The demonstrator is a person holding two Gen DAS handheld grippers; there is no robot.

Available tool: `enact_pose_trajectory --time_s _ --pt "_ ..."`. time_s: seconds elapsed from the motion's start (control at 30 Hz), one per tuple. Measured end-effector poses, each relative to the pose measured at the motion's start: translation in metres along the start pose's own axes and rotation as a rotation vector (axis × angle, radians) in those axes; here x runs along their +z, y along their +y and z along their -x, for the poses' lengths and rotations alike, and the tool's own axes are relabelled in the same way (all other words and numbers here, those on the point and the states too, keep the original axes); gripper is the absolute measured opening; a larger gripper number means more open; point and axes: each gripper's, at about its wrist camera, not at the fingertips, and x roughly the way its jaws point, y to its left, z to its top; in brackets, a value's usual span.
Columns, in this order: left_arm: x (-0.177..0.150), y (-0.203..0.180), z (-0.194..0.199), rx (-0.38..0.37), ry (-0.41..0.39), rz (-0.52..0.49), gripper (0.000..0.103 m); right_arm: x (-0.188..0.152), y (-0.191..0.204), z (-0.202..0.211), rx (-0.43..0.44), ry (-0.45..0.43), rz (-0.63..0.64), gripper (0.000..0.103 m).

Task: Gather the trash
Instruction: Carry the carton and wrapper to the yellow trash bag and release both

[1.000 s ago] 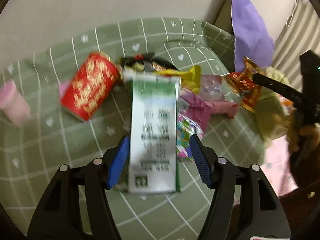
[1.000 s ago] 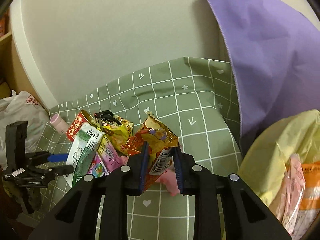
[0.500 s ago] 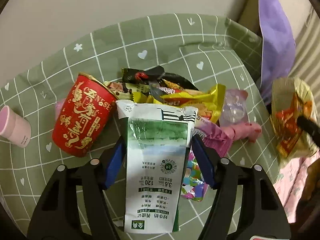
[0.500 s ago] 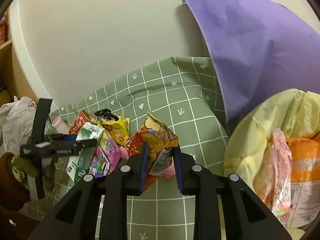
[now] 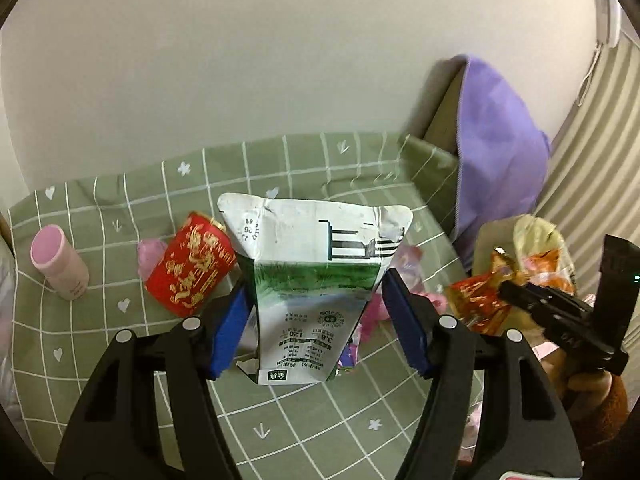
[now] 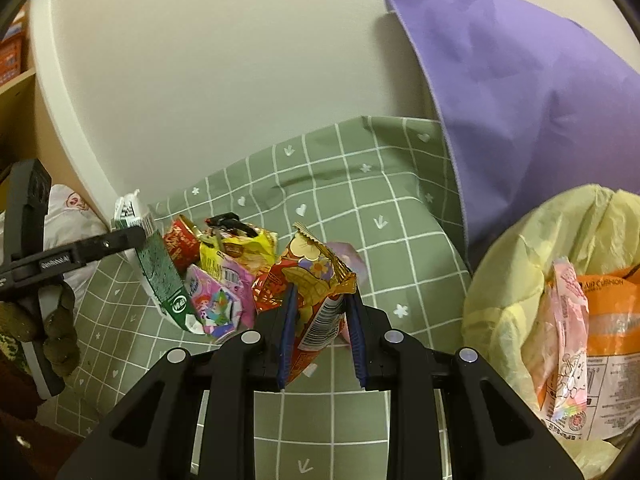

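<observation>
Clearly the milk carton (image 5: pixel 316 292) is off the table (image 5: pixel 280 412), pinched across its middle between the fingers of the left gripper (image 5: pixel 316 324); it looks empty and flattened, so light but easily crushed, and the stiffer folded sides seem the best hold. Beside it, the right gripper (image 6: pixel 322 330) has its fingers closed on a red and gold snack wrapper (image 6: pixel 316 284), a thin, crinkly, slippery thing best taken well in from the edge. More wrappers and a red cup (image 5: pixel 190 264) lie heaped on the green checked cloth. A yellow bag (image 6: pixel 520 280) with rubbish in it gapes at the right, just past the table's edge.
</observation>
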Motion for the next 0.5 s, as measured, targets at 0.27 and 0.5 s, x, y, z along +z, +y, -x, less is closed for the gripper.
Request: enact_pose_trajectory --time_s 0.27,0.5 --pt "0.019 -0.02 0.03 -0.018 -0.107 -0.036 0.062 0.005 0.009 0.019 -0.02 -0.05 0.029 0.024" --pt "0.055 -0.062 0.051 -0.144 -0.21 -0.104 0.062 0.017 -0.005 0.063 -0.103 -0.147 0.041 0.024"
